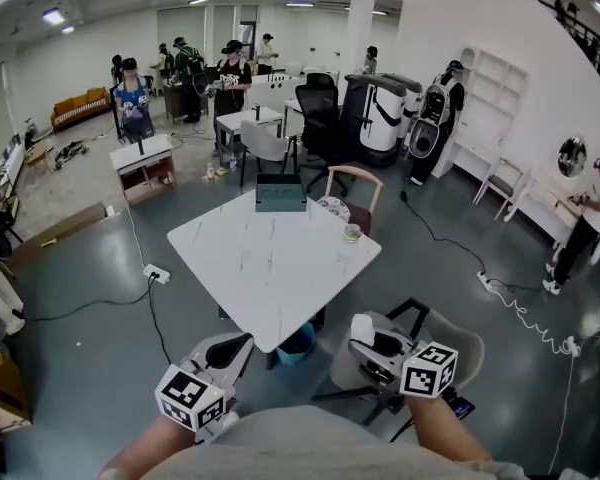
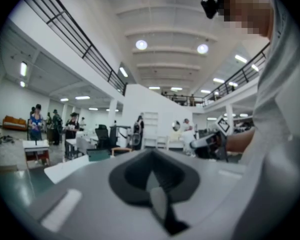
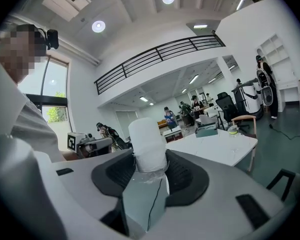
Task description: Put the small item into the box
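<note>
The right gripper (image 3: pixel 146 184) is seen closed on the small item (image 3: pixel 147 143), a white cylinder that stands upright between its jaws with crinkled clear film around its lower end. The left gripper (image 2: pixel 152 184) is seen with its jaws brought together and nothing between them. In the head view the left gripper (image 1: pixel 235 346) and the right gripper (image 1: pixel 365 330) are held side by side at the lower edge of the picture, each with its marker cube turned toward the camera. Both are kept short of the near corner of the white worktop (image 1: pixel 270 268), with no contact made. A dark teal box (image 1: pixel 281 194) is set at the far side of that worktop, well apart from both grippers. The same box (image 3: pixel 206 130) can be made out small in the right gripper view, beyond the held item. Near the right-hand edge of the worktop a small jar (image 1: pixel 352 233) is placed, and a round patterned dish (image 1: pixel 332 206) is found between it and the box. A wooden-framed chair (image 1: pixel 358 180) is drawn up behind that side. A blue bin (image 1: pixel 300 343) is partly seen under the near corner. On the grey floor to the left a white power strip (image 1: pixel 157 273) is laid with its cable. Several people are gathered around other tables at the back of the hall.
</note>
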Demonstrator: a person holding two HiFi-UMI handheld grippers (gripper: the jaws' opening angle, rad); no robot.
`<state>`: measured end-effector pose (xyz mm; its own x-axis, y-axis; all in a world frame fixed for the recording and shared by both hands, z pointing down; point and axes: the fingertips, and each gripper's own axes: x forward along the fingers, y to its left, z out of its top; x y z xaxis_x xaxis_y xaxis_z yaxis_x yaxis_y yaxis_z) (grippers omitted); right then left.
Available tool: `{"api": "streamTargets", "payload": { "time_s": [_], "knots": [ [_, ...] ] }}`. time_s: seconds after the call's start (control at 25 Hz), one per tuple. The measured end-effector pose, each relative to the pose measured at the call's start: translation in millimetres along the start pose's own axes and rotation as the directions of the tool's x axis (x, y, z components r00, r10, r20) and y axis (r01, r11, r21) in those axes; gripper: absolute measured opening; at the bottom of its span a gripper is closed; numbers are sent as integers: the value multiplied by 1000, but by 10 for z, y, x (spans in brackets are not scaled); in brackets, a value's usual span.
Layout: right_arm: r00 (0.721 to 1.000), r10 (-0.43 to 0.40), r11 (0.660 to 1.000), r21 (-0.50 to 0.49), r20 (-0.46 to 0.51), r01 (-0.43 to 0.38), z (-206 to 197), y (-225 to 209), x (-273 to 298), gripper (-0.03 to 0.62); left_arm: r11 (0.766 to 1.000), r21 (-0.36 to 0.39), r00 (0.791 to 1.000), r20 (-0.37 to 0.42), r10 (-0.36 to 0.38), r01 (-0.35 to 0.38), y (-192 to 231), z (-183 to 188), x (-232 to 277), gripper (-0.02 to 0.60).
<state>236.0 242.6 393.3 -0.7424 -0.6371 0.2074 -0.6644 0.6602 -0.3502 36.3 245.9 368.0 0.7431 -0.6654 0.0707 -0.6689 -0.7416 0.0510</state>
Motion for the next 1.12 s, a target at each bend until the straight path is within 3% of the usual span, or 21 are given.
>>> {"api": "streamTargets", "payload": {
  "time_s": [0.52,0.84,1.12],
  "knots": [
    [997,-71,997,-18,30,72,563,90,1671,177,998,4,998,26,-66,66,1821,229,-24,6],
    [993,-116,993,-17,32,116,707,68,2190,177,996,-23,996,23,-86,86,2457,144,-74,6],
    [992,-128,992,-5,11,128,716,-74,2405,178,995,-35,996,18,-89,89,2738,99,27,6]
  ]
}}
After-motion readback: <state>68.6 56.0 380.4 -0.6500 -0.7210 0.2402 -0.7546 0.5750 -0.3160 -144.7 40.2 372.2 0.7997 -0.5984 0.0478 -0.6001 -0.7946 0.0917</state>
